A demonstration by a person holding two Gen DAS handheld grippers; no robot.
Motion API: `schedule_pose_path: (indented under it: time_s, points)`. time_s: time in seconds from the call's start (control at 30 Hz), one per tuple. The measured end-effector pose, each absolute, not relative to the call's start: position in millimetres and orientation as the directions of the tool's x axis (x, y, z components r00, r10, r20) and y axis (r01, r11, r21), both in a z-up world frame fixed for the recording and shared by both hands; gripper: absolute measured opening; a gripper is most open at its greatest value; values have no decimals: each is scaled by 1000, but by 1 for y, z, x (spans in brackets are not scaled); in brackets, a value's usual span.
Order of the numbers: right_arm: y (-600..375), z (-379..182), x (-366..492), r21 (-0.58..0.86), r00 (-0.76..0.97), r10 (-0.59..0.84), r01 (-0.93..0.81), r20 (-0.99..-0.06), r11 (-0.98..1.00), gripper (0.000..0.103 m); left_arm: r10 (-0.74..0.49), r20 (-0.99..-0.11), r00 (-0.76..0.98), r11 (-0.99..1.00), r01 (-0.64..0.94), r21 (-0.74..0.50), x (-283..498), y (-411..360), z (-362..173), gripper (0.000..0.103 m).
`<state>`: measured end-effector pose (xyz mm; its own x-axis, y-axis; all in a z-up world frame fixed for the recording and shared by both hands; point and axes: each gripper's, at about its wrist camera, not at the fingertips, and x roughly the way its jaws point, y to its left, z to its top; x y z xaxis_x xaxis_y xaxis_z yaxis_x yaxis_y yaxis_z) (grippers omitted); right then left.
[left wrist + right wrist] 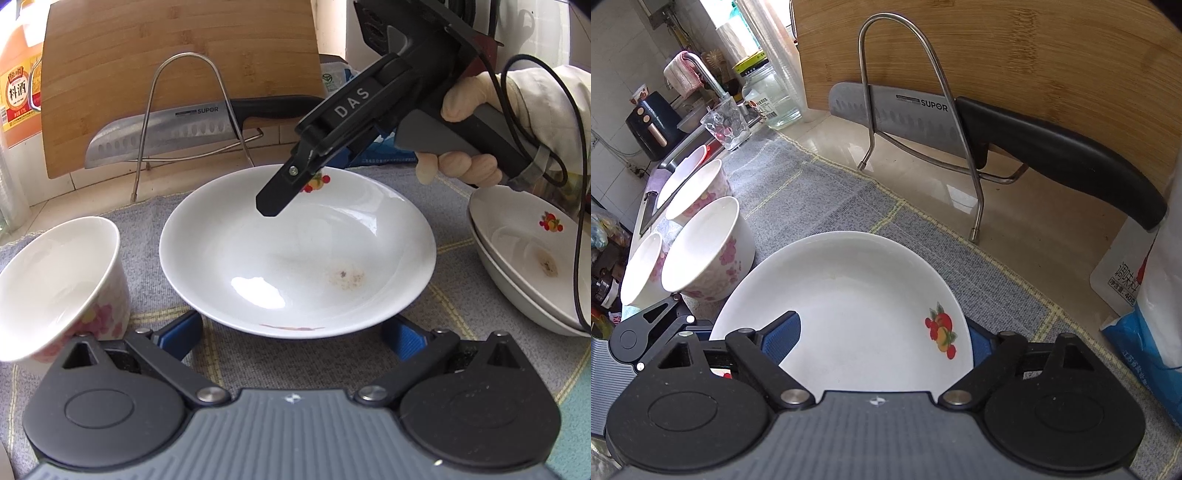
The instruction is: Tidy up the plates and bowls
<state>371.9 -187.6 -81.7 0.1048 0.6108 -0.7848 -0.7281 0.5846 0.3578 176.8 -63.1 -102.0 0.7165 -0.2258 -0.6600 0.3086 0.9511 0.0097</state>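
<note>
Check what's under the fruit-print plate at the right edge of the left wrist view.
The fruit-print plate sits nested on a second white plate, whose rim shows just below it. Under both lies the grey cloth. Whether more plates lie beneath is hidden.

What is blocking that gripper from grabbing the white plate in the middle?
Nothing visible. The right gripper already straddles the plate rim, jaws open, one pad above it and one below.

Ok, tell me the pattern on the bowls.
Pink flowers on white bowls, clearest in the right wrist view.
</note>
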Motion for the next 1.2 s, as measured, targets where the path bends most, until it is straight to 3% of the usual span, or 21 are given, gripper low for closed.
schedule_pose_path:
  time_s: [1.2]
  points:
    - [-194,-77,358,405,71,627,-706,-776,581,93,-249,-636,731,924,376,70,162,-56,-96,101]
